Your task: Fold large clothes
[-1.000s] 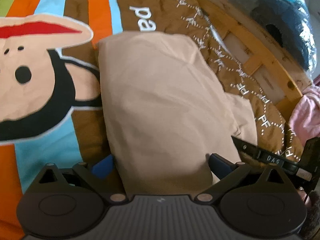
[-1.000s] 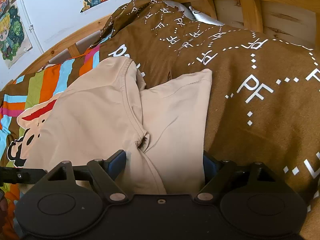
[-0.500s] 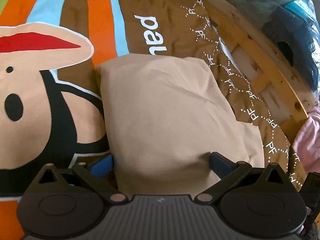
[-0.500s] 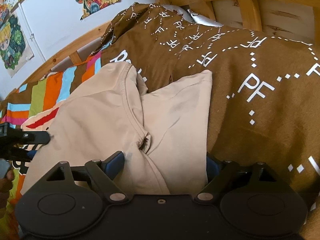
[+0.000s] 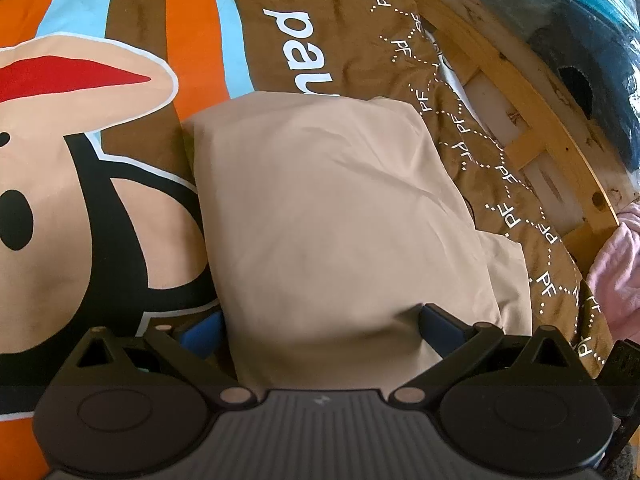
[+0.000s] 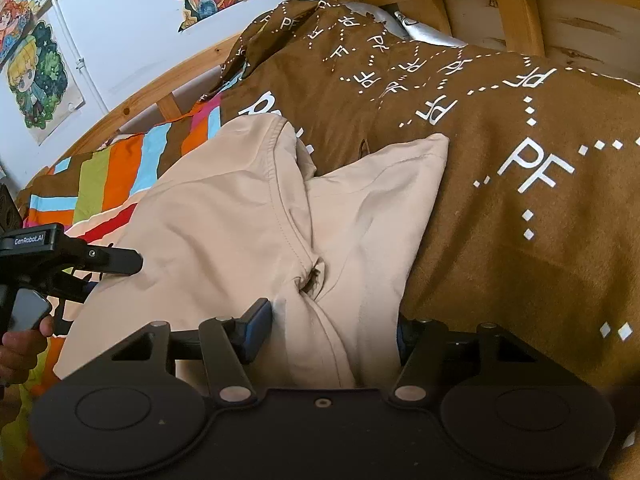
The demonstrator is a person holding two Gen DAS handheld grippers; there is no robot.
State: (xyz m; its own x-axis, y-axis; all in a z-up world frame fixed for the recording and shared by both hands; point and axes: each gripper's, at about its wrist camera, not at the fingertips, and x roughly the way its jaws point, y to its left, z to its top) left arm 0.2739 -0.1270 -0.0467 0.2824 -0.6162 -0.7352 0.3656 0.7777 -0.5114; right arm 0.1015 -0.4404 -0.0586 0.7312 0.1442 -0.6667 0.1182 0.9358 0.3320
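A beige garment (image 5: 332, 216) lies folded on a brown and striped blanket (image 5: 328, 28) on the bed. My left gripper (image 5: 316, 326) is open, its blue-padded fingers wide apart on either side of the garment's near edge. In the right wrist view the garment (image 6: 224, 216) shows its collar seam and a sleeve (image 6: 384, 200) spread to the right. My right gripper (image 6: 334, 326) is open, its fingers straddling the bunched cloth where sleeve meets body. The left gripper (image 6: 68, 258) shows at the left edge, held by a hand.
A wooden bed frame (image 5: 532, 92) runs along the far right side. A pink cloth (image 5: 616, 276) hangs at the right. Dark bagged items (image 5: 592, 20) sit beyond the frame. Posters (image 6: 40, 76) hang on the white wall behind the bed.
The left gripper has pulled back and tilted, so more of the blanket shows beyond the garment. The right gripper's fingers have closed in somewhat around the bunched cloth.
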